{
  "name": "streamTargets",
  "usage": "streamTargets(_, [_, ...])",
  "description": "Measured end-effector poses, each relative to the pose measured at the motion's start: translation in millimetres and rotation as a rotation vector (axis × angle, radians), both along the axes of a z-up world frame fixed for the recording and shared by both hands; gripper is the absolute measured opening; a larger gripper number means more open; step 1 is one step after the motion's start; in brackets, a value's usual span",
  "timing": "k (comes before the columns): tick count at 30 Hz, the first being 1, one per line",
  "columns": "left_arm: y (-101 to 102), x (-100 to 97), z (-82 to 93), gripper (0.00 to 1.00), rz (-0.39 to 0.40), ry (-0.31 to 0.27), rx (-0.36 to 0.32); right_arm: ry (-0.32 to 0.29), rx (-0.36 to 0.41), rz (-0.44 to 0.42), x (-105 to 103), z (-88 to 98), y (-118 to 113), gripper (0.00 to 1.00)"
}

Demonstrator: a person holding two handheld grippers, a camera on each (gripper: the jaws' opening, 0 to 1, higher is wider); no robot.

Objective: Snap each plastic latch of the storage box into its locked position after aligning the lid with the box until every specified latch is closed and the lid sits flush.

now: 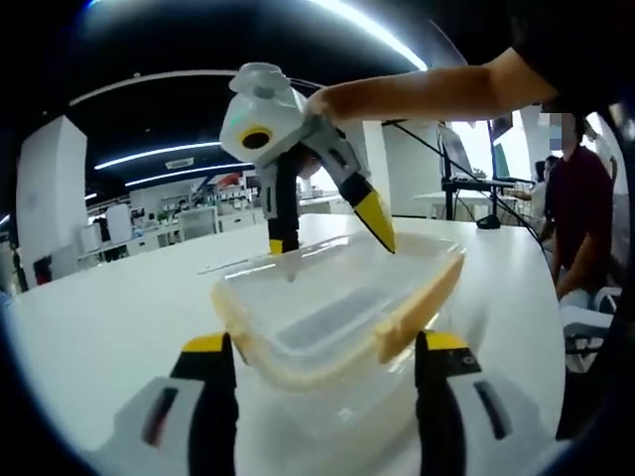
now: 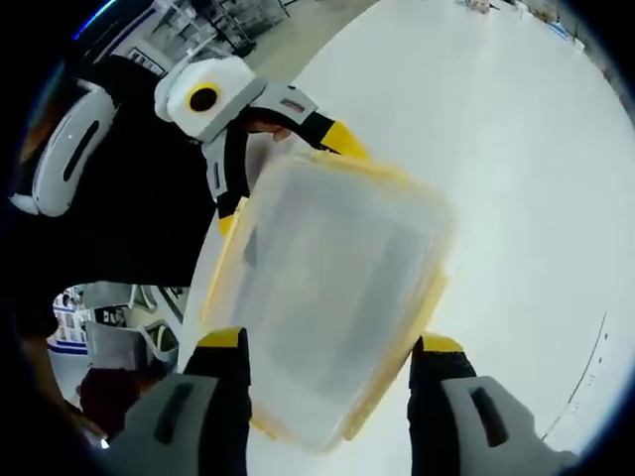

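Left gripper view shows the storage box [image 1: 337, 317] on the white desk [image 1: 119, 317], lid [image 1: 327, 297] on. The left gripper [image 1: 322, 397] is wide around it; the right gripper [image 1: 332, 243], also wide, touches its far edge. Push each yellow latch [image 1: 417, 312] down gently until it clicks.

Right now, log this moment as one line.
storage box: on white table | lid: on box | left gripper: open, straddling near end | right gripper: open, straddling far end

Both handheld grippers: white moulded plastic bodies, black jaws with yellow tips — left gripper [image 1: 327, 357], right gripper [image 2: 327, 362]. Operator wears dark short sleeve [image 1: 556, 40].
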State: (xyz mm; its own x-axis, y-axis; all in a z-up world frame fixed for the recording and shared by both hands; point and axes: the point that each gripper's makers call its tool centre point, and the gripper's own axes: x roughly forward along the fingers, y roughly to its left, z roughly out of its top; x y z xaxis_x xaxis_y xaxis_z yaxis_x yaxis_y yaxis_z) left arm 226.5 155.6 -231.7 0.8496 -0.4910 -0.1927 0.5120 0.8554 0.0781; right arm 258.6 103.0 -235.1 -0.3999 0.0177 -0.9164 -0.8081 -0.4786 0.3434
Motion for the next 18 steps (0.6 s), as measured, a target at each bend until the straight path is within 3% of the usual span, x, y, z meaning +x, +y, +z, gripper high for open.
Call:
streamTargets(9, [-0.5,0.5,-0.8,0.73,0.016,0.014,0.004,0.034,-0.013,-0.006,9.4,1.5,2.8,0.57])
streamTargets(18, [-1.8,1.7,-1.3,0.73,0.013,0.034,0.005,0.022,-0.121,0.056,31.6,3.7,8.7,0.54])
